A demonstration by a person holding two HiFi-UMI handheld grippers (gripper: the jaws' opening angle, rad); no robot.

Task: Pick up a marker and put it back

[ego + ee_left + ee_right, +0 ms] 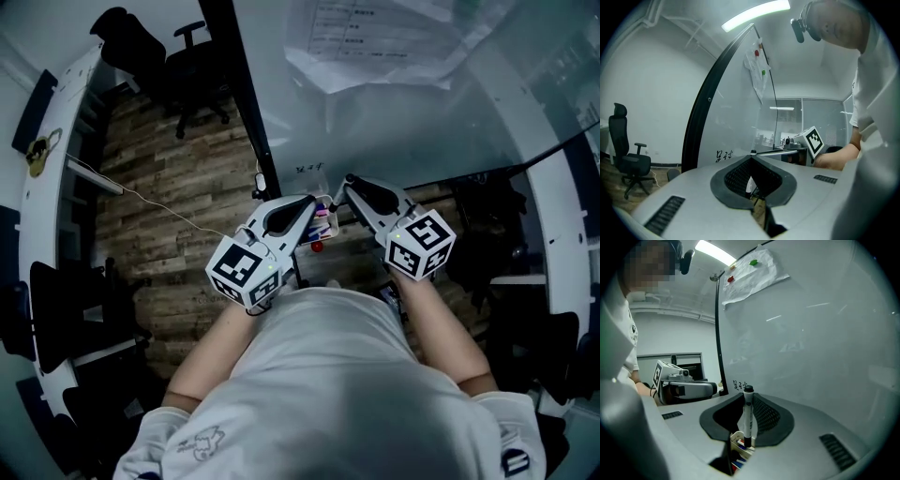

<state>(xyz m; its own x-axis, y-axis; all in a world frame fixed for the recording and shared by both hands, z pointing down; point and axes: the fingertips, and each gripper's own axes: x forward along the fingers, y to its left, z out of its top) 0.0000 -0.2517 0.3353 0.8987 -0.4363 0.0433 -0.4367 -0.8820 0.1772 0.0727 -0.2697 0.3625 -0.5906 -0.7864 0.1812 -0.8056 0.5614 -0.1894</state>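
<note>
A person in a white T-shirt stands at a whiteboard (pixel 412 122) with a gripper in each hand, both pointed at a small marker tray (pixel 323 223) on its lower edge. The right gripper (pixel 746 394) is clamped on a white marker (pixel 748 420). The marker stands upright between the black pads, with its black cap at 12 o'clock level with the jaw tips. Its lower end at 6 o'clock is just above the tray and the coloured markers lying in it.

In the head view, the right gripper comes in from the tray's 2 o'clock and the left gripper (pixel 314 202) from its 8 o'clock, their tips close together over the tray. The left gripper's own view shows its jaws drawn together at the tips. A slim white object (pixel 750 184) shows through the gap lower down, too small to identify.

Papers (pixel 750 275) are pinned to the board at 12 o'clock. A black office chair (pixel 178 56) stands on the wood-pattern floor at 10 o'clock in the head view.
</note>
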